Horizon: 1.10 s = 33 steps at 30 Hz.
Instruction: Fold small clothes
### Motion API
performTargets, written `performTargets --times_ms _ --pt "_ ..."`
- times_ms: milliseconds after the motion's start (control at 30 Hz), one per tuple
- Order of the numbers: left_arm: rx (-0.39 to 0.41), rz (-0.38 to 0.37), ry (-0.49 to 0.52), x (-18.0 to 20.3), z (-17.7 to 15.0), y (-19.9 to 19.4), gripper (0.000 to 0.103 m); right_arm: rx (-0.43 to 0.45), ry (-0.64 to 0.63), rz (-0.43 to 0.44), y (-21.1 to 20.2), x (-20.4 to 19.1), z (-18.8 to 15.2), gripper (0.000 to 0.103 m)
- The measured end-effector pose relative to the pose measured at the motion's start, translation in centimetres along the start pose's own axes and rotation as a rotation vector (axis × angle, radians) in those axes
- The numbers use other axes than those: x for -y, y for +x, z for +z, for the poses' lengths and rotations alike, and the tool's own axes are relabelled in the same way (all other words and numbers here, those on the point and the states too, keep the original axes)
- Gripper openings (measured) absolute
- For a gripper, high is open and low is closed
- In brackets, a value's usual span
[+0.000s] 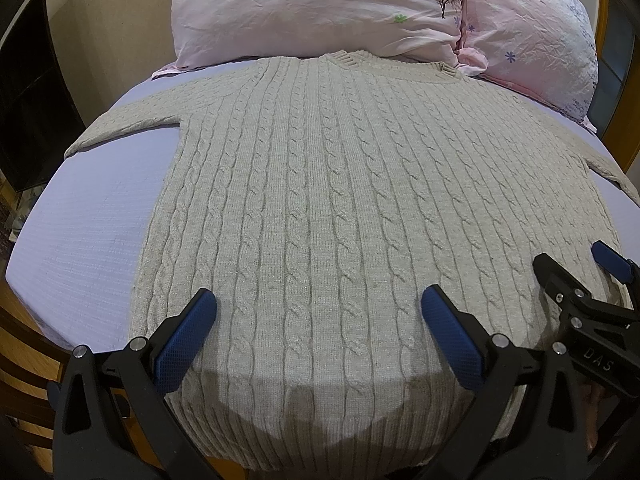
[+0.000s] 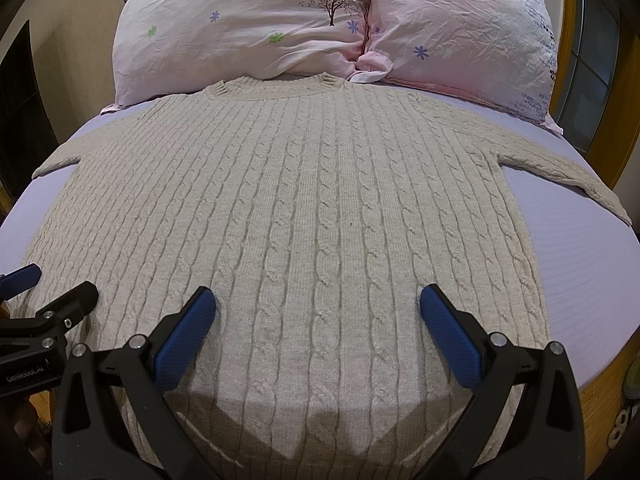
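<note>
Flat on the bed (image 1: 80, 240), the sweater (image 1: 340, 200) is spread face up, long axis running from hem to collar by the pillows (image 2: 248, 28). Left claw (image 1: 320, 332) and right claw (image 2: 318, 332) are held wide open, empty, side by side above the hem.
</note>
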<state>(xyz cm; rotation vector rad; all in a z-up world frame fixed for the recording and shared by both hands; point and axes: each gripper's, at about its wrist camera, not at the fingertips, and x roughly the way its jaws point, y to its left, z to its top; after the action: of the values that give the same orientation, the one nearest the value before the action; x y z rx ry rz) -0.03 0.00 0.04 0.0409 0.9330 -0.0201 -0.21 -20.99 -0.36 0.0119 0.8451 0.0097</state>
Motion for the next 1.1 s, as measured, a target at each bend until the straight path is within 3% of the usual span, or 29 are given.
performTargets --times_ms 833,1000,1100 --pt "0.003 0.000 0.000 0.0 0.0 0.0 0.102 0.007 -0.002 0.000 -0.1 -0.3 -0.5 0.101" --pt "0.036 0.004 0.002 0.1 -0.3 -0.1 0.102 0.060 -0.035 0.092 -0.1 1.1 0.3 0.101" --pt "0.082 0.004 0.007 -0.1 -0.4 -0.9 0.102 0.110 0.087 0.171 -1.3 5.9 2.1 0.101"
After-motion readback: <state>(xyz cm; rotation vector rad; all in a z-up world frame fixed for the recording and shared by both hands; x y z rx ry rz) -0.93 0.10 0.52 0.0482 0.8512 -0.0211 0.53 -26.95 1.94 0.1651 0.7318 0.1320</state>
